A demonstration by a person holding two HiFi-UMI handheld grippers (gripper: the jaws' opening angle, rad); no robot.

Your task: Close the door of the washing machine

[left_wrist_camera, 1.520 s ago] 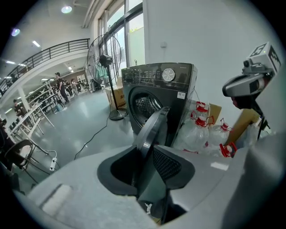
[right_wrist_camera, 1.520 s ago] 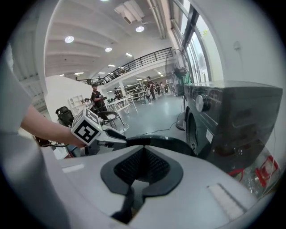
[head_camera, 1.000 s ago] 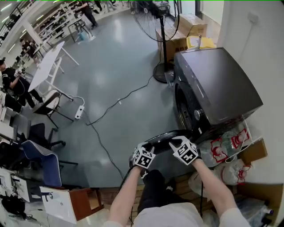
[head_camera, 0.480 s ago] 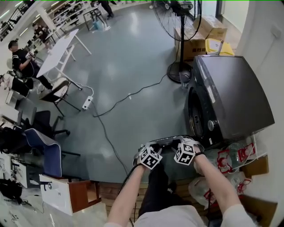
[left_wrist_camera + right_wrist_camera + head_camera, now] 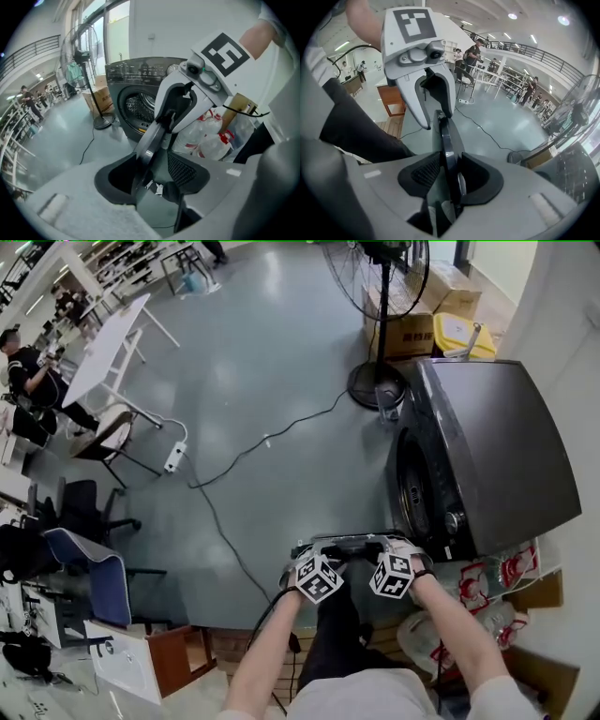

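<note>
The dark grey washing machine (image 5: 497, 446) stands at the right, its round drum opening (image 5: 410, 488) uncovered. Its door (image 5: 349, 538) hangs swung out toward me, seen edge-on. My left gripper (image 5: 323, 549) and right gripper (image 5: 382, 546) both sit at the door's rim, side by side. In the left gripper view the door rim (image 5: 152, 140) runs between the wide jaws of the left gripper (image 5: 152, 172), which have just been opening. In the right gripper view the rim (image 5: 446, 140) stands between the jaws of the right gripper (image 5: 450, 176), also just opening, with a gap beside the rim.
A standing fan (image 5: 380, 296) and cardboard boxes (image 5: 412, 329) are behind the machine. A cable (image 5: 272, 437) and power strip (image 5: 175, 457) lie on the grey floor. Plastic bags (image 5: 487, 587) are piled by my right arm. Chairs (image 5: 84, 568) and a white table (image 5: 108, 352) stand at the left.
Both grippers have stayed at the door rim. The right one has sunk a little and rolled. The door now looks shorter and more edge-on, and my view has shifted.
</note>
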